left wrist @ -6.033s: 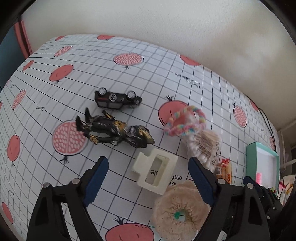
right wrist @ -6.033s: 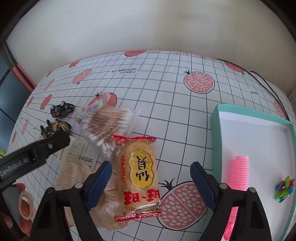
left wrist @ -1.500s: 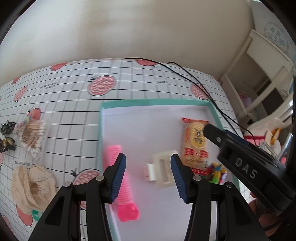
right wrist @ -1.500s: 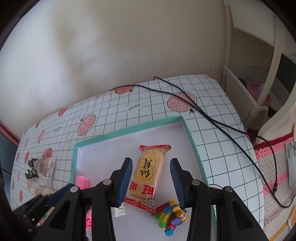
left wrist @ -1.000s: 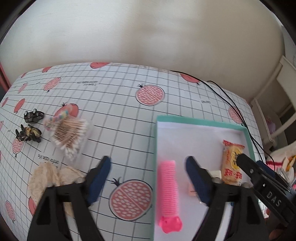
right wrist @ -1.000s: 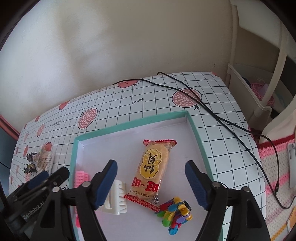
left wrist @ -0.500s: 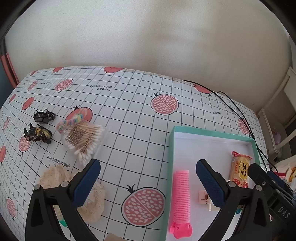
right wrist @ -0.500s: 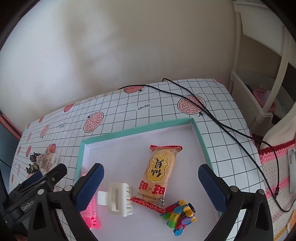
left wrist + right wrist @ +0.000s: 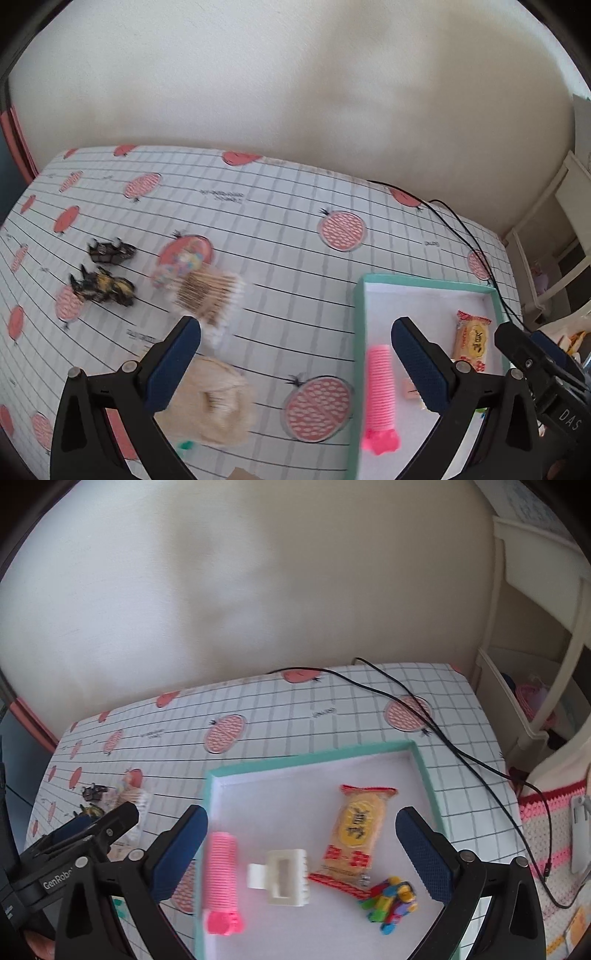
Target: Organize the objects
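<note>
In the left wrist view, your left gripper (image 9: 295, 341) stood wide open with nothing between its blue pads, held above the checked tablecloth (image 9: 280, 236) at the lower centre of the frame. The picture was blurred by motion. At left of centre lay a packet of cotton swabs (image 9: 208, 297), with a pastel hair tie (image 9: 181, 264) touching its upper left end. Further left sat two dark toy figures (image 9: 105, 288), one above the other and just apart. A beige crocheted piece (image 9: 216, 404) lay at lower left, partly behind the left pad. At right, the teal-rimmed tray (image 9: 360, 332) held a pink hair roller (image 9: 380, 387) along its left wall and a snack packet (image 9: 472, 339) toward its right side. A pale object behind the right pad was too hidden to identify. Your right gripper's body showed at the lower right edge. In the right wrist view, your right gripper (image 9: 301, 836) was likewise fully spread and empty, poised over the tray (image 9: 314, 757). Inside the tray, from left to right across the lower half of the frame, lay the pink hair roller (image 9: 221, 878), a white hair claw (image 9: 282, 877), the snack packet (image 9: 354, 834) and a colourful block toy (image 9: 391, 902) just below the packet's lower end. A black cable (image 9: 443, 738) ran over the cloth at upper right. The swabs and toy figures showed small at far left.
</note>
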Action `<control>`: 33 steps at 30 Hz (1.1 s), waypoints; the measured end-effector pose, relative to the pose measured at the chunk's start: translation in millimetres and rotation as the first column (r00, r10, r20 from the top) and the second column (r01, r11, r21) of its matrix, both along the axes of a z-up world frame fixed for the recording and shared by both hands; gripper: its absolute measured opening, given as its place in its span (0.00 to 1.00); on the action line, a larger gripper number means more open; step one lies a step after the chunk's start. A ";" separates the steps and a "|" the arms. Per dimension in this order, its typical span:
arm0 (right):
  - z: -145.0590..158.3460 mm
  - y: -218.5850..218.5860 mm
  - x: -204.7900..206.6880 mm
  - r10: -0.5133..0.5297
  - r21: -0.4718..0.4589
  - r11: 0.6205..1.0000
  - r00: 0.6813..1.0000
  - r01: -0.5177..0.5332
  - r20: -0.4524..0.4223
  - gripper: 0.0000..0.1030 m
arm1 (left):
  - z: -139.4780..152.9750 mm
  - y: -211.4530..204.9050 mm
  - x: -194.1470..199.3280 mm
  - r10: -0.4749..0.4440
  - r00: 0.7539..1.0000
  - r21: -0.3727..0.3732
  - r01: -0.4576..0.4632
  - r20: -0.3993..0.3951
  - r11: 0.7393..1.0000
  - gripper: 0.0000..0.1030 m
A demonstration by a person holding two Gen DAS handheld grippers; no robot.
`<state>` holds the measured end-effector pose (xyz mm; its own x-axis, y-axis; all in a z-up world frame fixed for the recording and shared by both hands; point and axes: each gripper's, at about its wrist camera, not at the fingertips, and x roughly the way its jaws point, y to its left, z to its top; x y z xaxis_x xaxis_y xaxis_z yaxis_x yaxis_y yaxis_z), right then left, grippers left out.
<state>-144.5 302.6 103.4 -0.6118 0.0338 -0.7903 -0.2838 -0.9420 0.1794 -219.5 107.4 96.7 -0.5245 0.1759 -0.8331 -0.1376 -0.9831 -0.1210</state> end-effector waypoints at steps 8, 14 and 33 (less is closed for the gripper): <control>3.1 -48.1 -20.6 0.080 0.001 0.997 0.997 -0.080 0.011 1.00 | 10.4 -57.1 -10.2 0.062 0.998 -0.019 -0.062 -0.003 0.998 1.00; 2.4 -88.0 -34.5 0.148 -0.004 0.989 0.989 -0.148 0.022 1.00 | 13.4 -99.0 -14.2 0.116 0.993 -0.026 -0.116 0.005 0.993 1.00; -39.5 -215.1 -41.5 0.418 -0.034 0.908 0.896 -0.418 0.151 1.00 | 5.6 -185.0 9.4 0.266 0.961 -0.053 -0.263 0.069 0.963 1.00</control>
